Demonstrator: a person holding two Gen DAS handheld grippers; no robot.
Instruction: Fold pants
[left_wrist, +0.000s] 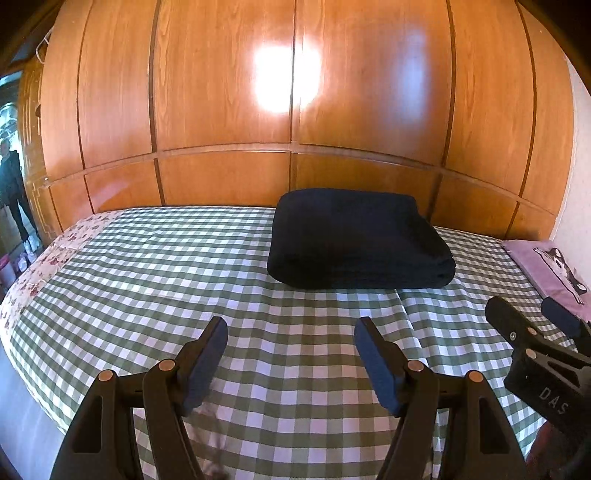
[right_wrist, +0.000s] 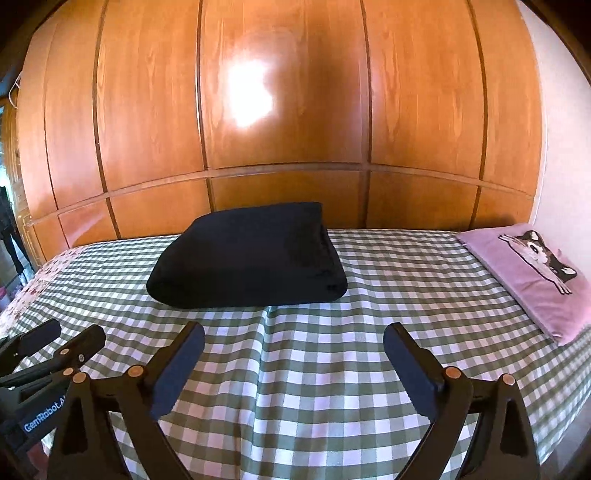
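Left wrist view: left gripper (left_wrist: 291, 334) spread wide, nothing between the pads, above the green checked bedspread (left_wrist: 147, 266). Folded black pants (left_wrist: 358, 240) lie ahead near the wooden wardrobe (left_wrist: 221, 110). Right wrist view: right gripper (right_wrist: 293, 341) also spread, empty; pants (right_wrist: 247, 258) centre-left, lilac pillow (right_wrist: 524, 273) far right.

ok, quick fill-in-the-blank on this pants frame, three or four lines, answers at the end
1. The dark pants lie ____ into a compact stack on the bed.
2. The bedspread has a green and white ____ pattern.
3. The jaws of the left gripper and the right gripper stand ____, nothing between them.
4. The purple pillow shows a picture of a ____.

Missing words: folded; checked; open; dog
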